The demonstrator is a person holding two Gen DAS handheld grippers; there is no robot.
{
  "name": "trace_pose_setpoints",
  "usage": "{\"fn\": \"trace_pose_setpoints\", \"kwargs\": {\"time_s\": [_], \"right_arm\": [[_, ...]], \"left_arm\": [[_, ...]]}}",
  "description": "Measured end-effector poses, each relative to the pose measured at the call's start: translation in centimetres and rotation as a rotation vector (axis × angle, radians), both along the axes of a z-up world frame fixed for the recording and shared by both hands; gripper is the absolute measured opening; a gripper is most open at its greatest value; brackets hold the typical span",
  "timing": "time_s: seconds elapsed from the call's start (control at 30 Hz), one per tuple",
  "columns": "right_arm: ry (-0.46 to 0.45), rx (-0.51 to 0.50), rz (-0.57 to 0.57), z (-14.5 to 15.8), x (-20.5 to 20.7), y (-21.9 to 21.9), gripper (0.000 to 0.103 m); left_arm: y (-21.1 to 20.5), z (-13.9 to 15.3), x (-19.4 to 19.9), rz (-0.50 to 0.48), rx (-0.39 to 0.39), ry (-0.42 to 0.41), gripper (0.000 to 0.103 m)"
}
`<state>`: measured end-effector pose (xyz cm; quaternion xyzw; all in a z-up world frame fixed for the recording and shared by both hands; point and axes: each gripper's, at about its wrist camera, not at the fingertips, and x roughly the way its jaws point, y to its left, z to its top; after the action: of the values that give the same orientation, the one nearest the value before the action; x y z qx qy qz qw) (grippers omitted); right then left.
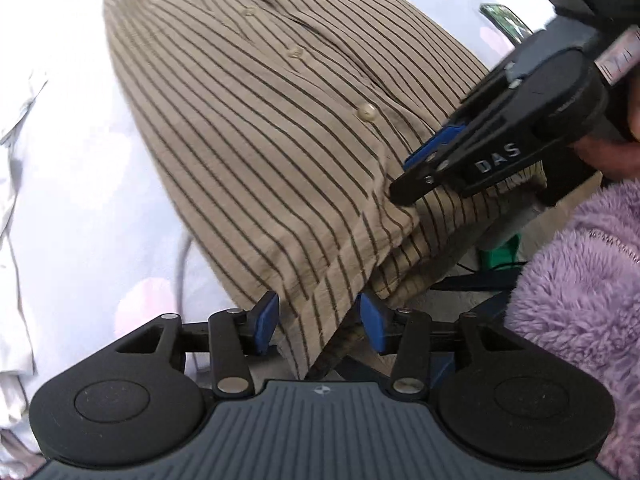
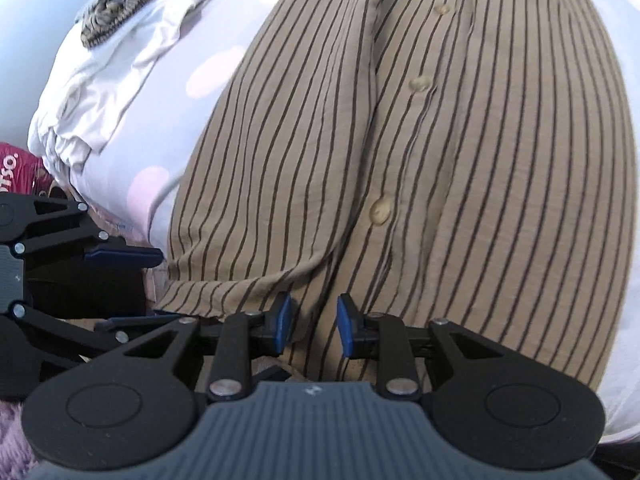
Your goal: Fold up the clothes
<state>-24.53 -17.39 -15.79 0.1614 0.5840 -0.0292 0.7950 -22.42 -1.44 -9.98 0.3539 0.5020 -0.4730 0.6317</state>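
A: Left side first. What's on the bed?

B: Crumpled white garment (image 1: 16, 184) along the left edge, lying on a pale lilac bedsheet with pink dots (image 1: 80, 208). Right wrist view also shows a grey-brown knitted piece (image 2: 116, 4) at the top left, on the white cloth.

A: Task item?

B: Tan button-front shirt with thin dark stripes (image 1: 256, 128), spread on the sheet, collar at the far end, hem at the near edge of the bed. Button placket runs down the middle.

A: Left gripper (image 1: 318, 322)?

B: At the hem's near left corner. Blue pads (image 1: 266, 320) set fairly wide, hem corner hanging between them. Pads don't look pressed onto the cloth.

A: Right gripper (image 2: 310, 328)?

B: At the hem just right of the left one, below the lowest button (image 2: 380, 210). Narrow gap, a fold of striped cloth between the pads. Can't tell if it's actually clamped; contact is hidden by the fabric.

A: Far right?

B: Fluffy lilac fleece sleeve (image 1: 580, 280) at the lower right of the left view, a hand (image 1: 608, 152) on the right gripper's handle.
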Motion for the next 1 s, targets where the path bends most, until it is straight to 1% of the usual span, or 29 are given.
{"fn": "trace_pose_setpoints", "kwargs": {"time_s": [0.03, 0.07, 0.1, 0.13, 0.17, 0.27, 0.4, 0.47, 0.6, 0.7, 0.77, 0.83, 0.9, 0.97, 1.0], "right_arm": [[0.005, -0.004, -0.002, -0.1, 0.0, 0.0, 0.012], [0.007, -0.008, -0.007, -0.1, -0.1, -0.1, 0.005], [0.008, -0.009, -0.014, -0.1, -0.2, -0.3, 0.003], [0.006, 0.0, -0.026, 0.0, -0.4, -0.5, 0.002], [0.003, 0.012, -0.037, 0.1, -0.6, -0.7, 0.001], [-0.01, 0.057, -0.061, 0.9, -1.4, -1.3, 0.0], [-0.014, 0.122, -0.051, 1.7, -2.3, -1.3, 0.0], [0.0, 0.106, -0.022, 1.7, -2.5, -0.8, 0.0], [0.022, 0.09, 0.029, 1.6, -2.6, 0.1, 0.0], [0.05, 0.098, 0.046, 1.0, -2.6, 0.2, 0.0], [0.097, 0.093, 0.051, 0.0, -2.6, 0.5, 0.0], [0.124, 0.062, 0.054, -0.5, -2.7, 0.6, 0.0], [0.12, 0.044, 0.045, -0.2, -2.9, 0.3, 0.0], [0.116, 0.017, 0.038, 0.2, -3.1, 0.1, 0.005], [0.118, 0.002, 0.036, 0.3, -3.1, 0.1, 0.006]], "left_arm": [[-0.1, -0.3, -0.1, -0.007, 0.003, 0.001, 0.031], [-0.2, -0.6, -0.2, -0.014, 0.006, 0.002, 0.023], [-0.3, -1.0, -0.2, -0.014, 0.019, 0.002, 0.01], [-0.4, -1.2, -0.1, -0.012, 0.029, -0.001, 0.003], [-0.3, -1.3, 0.0, -0.013, 0.029, -0.005, 0.0], [0.0, -0.6, 0.2, -0.009, 0.01, 0.013, 0.0], [0.8, 0.5, 0.2, -0.024, 0.035, 0.006, 0.0], [1.0, 1.0, 0.1, -0.035, 0.037, 0.021, 0.0], [1.3, 1.3, -0.4, -0.062, 0.063, 0.015, 0.0], [1.3, 0.7, -0.2, -0.049, 0.09, 0.028, 0.0], [1.4, 0.6, 0.2, -0.03, 0.101, 0.043, 0.0], [1.4, 1.1, 0.9, -0.004, 0.092, 0.06, 0.0], [1.5, 2.1, 1.7, 0.002, 0.079, 0.062, 0.0], [1.5, 3.1, 2.7, 0.009, 0.073, 0.051, 0.0], [1.5, 3.6, 3.2, 0.013, 0.071, 0.044, 0.001]]}}
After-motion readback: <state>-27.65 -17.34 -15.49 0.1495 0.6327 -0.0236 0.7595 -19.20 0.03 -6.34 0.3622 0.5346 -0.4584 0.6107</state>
